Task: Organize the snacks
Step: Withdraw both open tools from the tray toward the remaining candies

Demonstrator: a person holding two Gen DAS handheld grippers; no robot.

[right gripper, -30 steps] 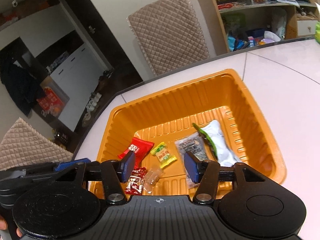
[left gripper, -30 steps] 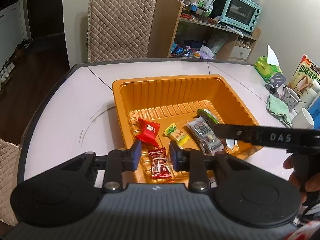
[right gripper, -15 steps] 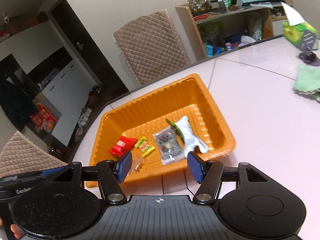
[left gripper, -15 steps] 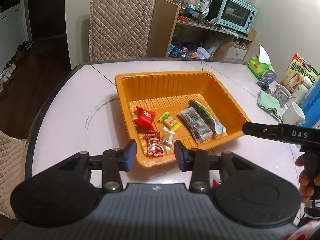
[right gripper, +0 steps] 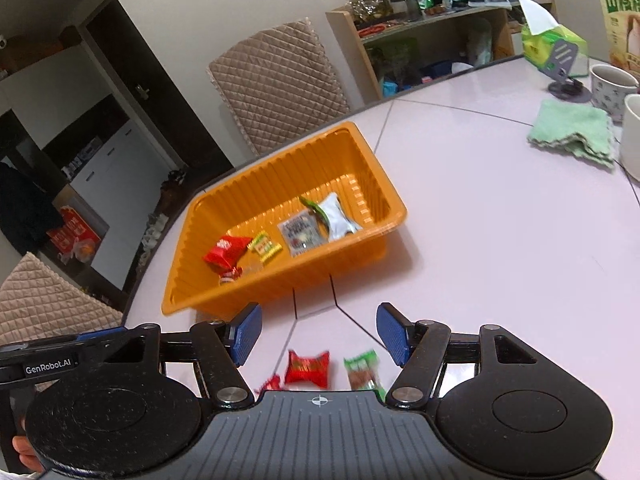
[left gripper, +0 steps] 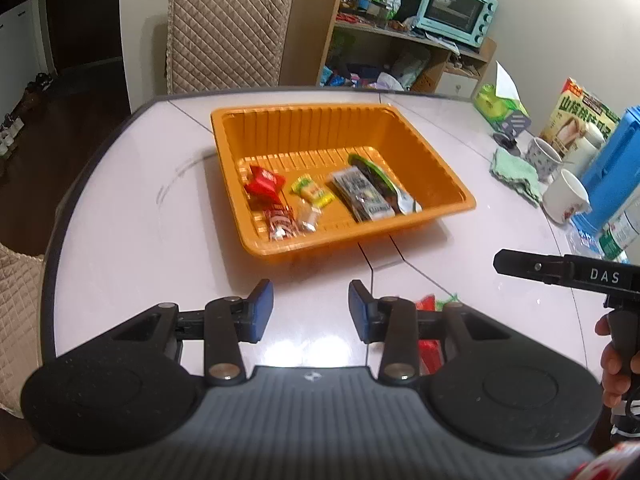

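Both grippers have drawn back from the orange tray (left gripper: 440, 176), which now sits farther off on the table (right gripper: 480, 240); the left gripper (left gripper: 311, 304) and right gripper (right gripper: 318, 334) show fingers parted and empty, the jaws having just been opening; 2 loose snacks, a red candy (right gripper: 307, 366) and a green candy (right gripper: 362, 368), lie under the right gripper, likely next.

The ribbed tray (left gripper: 400, 132) is bright orange on a glossy pale lilac counter (left gripper: 132, 208) with a dark rim. In it lie a red packet (left gripper: 264, 184), a yellow-green candy (left gripper: 312, 191) and a silver-and-green pouch (left gripper: 394, 190). Blue fingers (right gripper: 246, 332); beige quilted chair (left gripper: 228, 28), upper left.
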